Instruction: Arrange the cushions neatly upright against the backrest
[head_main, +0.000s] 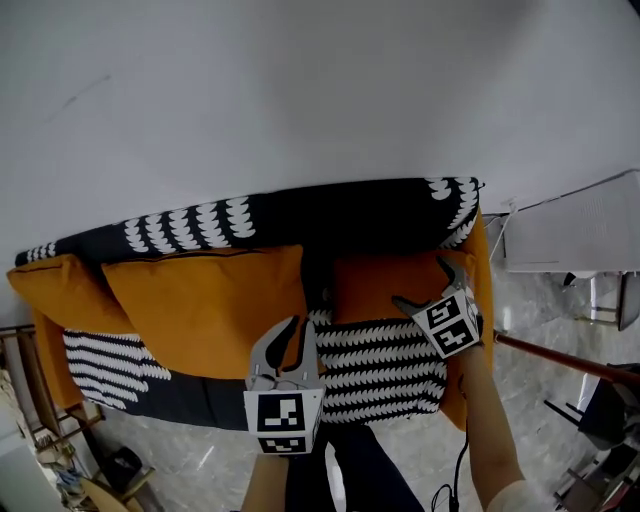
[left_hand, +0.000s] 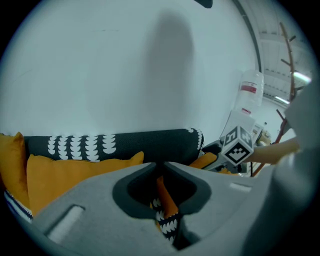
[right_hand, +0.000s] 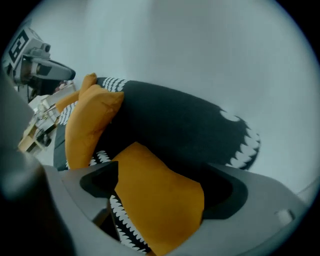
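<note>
One plump orange cushion (head_main: 205, 310) (plain fabric) leans against the black-and-white backrest (head_main: 330, 215).

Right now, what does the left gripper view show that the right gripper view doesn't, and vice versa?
Only the left gripper view: the left gripper closed on a thin fold of orange and patterned fabric. Only the right gripper view: the right gripper wide open, with the near orange cushion between its jaws, not visibly pinched. Both: the dark patterned backrest, the large orange cushion leaning on it, and the white wall.
</note>
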